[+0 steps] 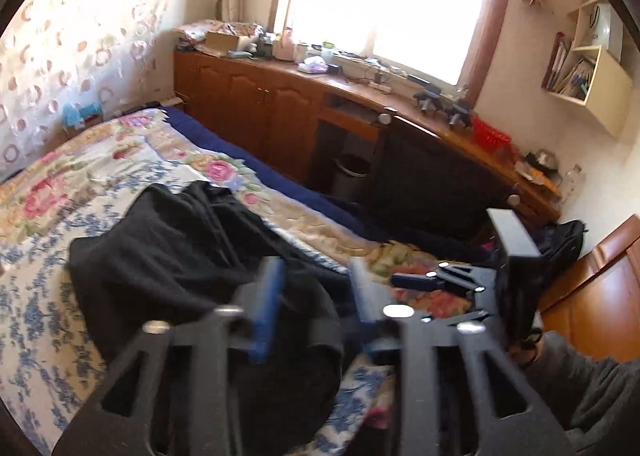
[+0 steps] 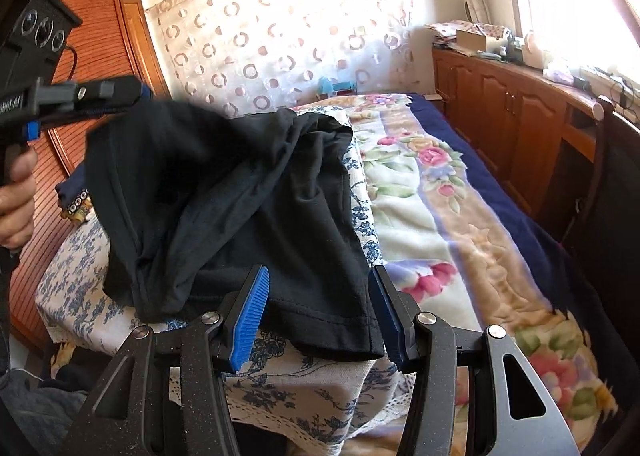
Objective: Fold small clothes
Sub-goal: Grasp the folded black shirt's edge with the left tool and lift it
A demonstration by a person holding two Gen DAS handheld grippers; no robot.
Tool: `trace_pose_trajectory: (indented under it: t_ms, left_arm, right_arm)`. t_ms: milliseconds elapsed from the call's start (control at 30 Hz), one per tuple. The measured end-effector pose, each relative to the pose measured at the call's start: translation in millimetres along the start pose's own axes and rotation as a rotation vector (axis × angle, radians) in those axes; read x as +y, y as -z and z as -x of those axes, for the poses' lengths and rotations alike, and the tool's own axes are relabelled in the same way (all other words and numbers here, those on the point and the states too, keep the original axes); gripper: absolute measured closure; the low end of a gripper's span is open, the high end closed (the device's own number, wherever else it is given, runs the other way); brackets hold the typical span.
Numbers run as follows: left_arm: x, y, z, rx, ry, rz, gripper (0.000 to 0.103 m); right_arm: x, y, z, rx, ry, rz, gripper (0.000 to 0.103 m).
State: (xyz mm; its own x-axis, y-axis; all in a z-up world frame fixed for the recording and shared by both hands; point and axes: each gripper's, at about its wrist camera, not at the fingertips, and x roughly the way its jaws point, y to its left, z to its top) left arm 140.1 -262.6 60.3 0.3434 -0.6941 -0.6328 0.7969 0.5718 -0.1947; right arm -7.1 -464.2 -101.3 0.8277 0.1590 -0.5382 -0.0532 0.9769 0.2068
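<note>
A black garment [image 1: 180, 248] lies crumpled on a white cloth with blue flowers [image 1: 36, 296] spread over the bed. My left gripper [image 1: 316, 296] hovers over its near part, blurred, jaws apart, with only cloth showing below the gap. In the right wrist view the left gripper [image 2: 136, 95] is at the upper left, at the raised far corner of the black garment [image 2: 240, 195]. My right gripper [image 2: 318, 320] stands open astride the garment's near hem, pads clear of the fabric. The right gripper [image 1: 400, 280] also shows at the bed's right edge.
A floral blanket [image 2: 440, 215] covers the rest of the bed. A wooden cabinet [image 1: 248, 103] with clutter runs under the window. A dark chair [image 1: 432, 175], a bin [image 1: 352, 171] and a black bag [image 1: 560, 240] stand beside the bed. A wardrobe [image 2: 100, 55] stands behind.
</note>
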Motion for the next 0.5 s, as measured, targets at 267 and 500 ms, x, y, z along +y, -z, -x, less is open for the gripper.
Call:
trace_pose_trajectory:
  t_ms: [267,500]
  left_arm:
    - [48,36,20,0.017,-0.141,0.044,0.027]
    - [95,71,21,0.063,-0.233,0.113,0.027]
  right_arm:
    - [13,-16,-12,0.001,-0.023,0.031,0.049]
    - [33,-79,-49,-0.008,-0.073,0.120,0.049]
